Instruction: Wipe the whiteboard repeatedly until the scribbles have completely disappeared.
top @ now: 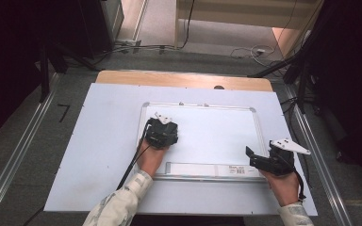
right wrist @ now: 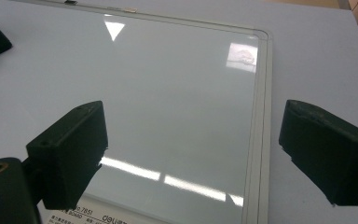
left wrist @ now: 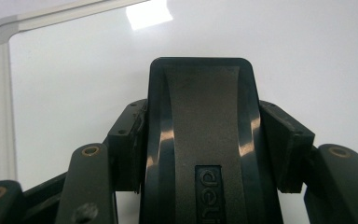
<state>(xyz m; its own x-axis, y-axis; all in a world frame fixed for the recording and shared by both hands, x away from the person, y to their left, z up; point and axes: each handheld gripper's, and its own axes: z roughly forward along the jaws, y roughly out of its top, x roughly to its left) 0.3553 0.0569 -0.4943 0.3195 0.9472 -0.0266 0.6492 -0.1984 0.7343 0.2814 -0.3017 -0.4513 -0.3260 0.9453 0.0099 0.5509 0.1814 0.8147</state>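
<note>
Nearest you, your right gripper (top: 257,157) hovers over the bottom right corner of the whiteboard (top: 217,136), its jaws spread wide with nothing between them. In the right gripper view (right wrist: 193,154) the board's frame edge runs up between the two black pads (right wrist: 72,154), and a printed label sits on the board's near strip.

A little farther in, your left gripper (top: 162,133) sits on the left part of the board, jaws pinching a black eraser (left wrist: 200,140) from both sides. In the left gripper view the eraser stands upright between the pads (left wrist: 286,149), its top end against the white surface, near the board's rounded corner.

The board lies flat on the white table (top: 103,141), roughly centred. Beyond the far edge, cables (top: 136,47) trail across the grey floor.
</note>
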